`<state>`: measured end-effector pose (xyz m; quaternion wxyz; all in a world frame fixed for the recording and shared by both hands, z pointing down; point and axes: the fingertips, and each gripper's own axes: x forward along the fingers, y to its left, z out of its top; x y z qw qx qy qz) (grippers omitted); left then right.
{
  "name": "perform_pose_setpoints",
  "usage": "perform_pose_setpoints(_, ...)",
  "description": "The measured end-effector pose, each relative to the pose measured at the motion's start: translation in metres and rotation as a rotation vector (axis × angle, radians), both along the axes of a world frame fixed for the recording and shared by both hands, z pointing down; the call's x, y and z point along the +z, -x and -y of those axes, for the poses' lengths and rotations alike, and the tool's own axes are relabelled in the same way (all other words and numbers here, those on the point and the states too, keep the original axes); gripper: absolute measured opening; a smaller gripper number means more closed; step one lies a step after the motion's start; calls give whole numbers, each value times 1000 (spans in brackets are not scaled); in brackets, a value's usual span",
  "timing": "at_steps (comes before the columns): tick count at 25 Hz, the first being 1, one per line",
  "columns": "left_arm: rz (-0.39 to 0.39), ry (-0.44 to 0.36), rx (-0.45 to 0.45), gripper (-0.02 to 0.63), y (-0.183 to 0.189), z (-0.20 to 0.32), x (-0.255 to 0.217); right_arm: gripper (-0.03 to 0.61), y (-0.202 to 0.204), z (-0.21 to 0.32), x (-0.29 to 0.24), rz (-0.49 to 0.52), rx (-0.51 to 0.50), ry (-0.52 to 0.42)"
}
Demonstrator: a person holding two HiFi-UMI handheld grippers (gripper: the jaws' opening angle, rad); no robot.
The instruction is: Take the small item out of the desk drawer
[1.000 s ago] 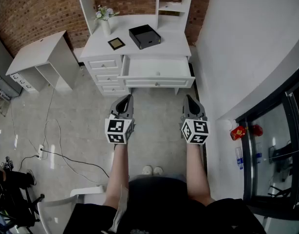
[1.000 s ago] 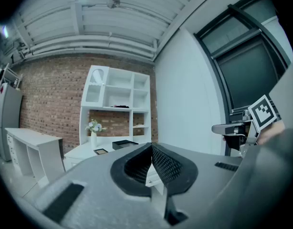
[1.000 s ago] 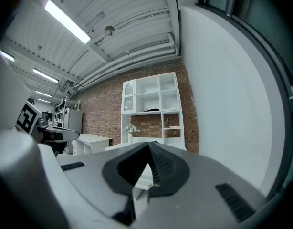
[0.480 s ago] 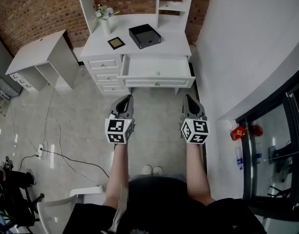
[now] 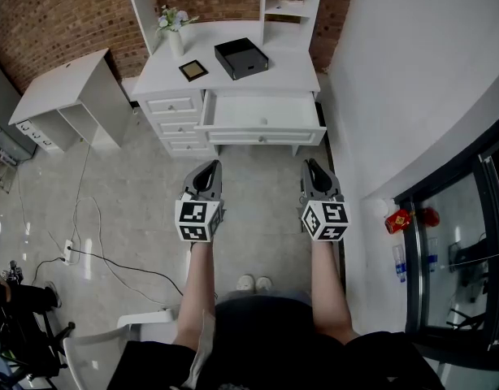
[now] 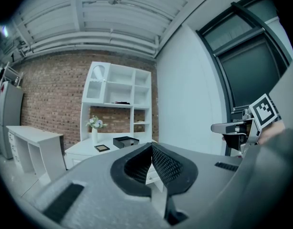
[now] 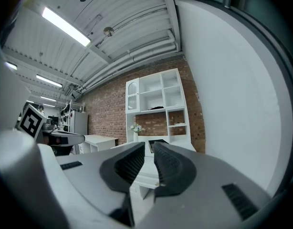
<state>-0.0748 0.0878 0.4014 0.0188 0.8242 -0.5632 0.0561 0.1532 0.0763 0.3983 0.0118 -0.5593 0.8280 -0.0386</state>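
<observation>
— Shifted since the earlier frame, head view: the right hand-held gripper (image 5: 313, 167) has edged up and left. The left hand-held gripper (image 5: 207, 169) is unchanged. Both sit mid-frame, well apart from the open drawer (image 5: 262, 136) at upper centre, below the bench (image 5: 274, 80) top.
— And the small item?
— Presumably in that drawer; not discernible against the white interior.
— Left gripper view?
— Jaws together, nothing held.
— Right gripper view?
— Jaws opening, a narrow gap so far, nothing between them.
— Hazards?
— In my judgement, a blind reach. With the item unlocated, a jaw could strike the drawer front and push it shut, or close on nothing.
— Legible writing?
— None; only square markers on the cubes.
</observation>
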Motion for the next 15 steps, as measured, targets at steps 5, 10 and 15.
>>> perform_pose_setpoints(5,0,-1,-6,9,5,0,-1,138,9,0,-2,29,-46,0)
perform_pose_setpoints(10,-2,-15,-1,9,10,1,-6,187,14,-1,-6,39,-51,-7)
perform_pose_setpoints(15,0,-30,9,9,19,-1,-11,195,19,-4,-8,44,-34,-17)
